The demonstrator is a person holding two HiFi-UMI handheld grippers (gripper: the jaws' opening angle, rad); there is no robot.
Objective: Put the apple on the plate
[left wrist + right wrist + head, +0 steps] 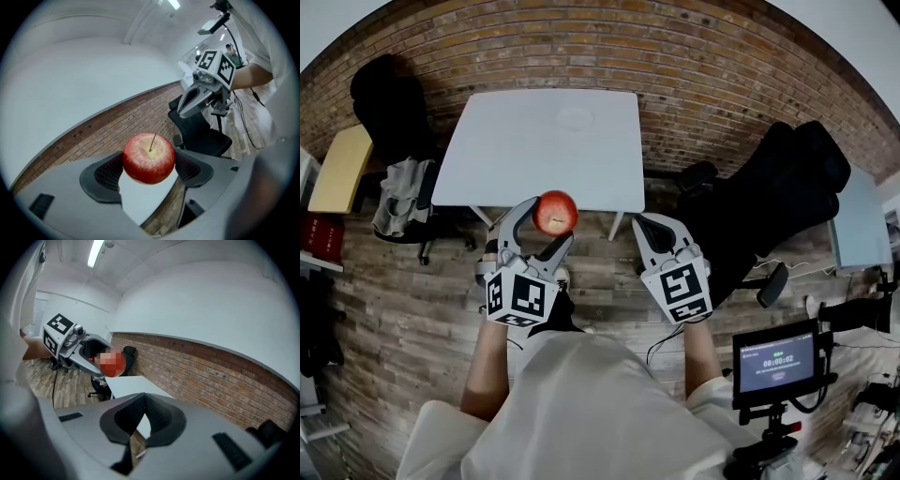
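Red with a pale patch round its stem, the apple (pixel 149 158) is clamped between the two dark pads of the left tool (pixel 548 221). Its stem is turned back toward the tool's camera. It is held in the air, close to the near edge of the white surface (pixel 506 159). Ahead of the left tool's tips and slightly to their right, the white plate (pixel 575 118) lies on that surface, faint against the pale top. The right tool (pixel 647 225) is held just to the right of the left one, apart from it, with its jaws pressed together. A black chair (pixel 787 187) stands further right, on the wooden floor (pixel 609 267).
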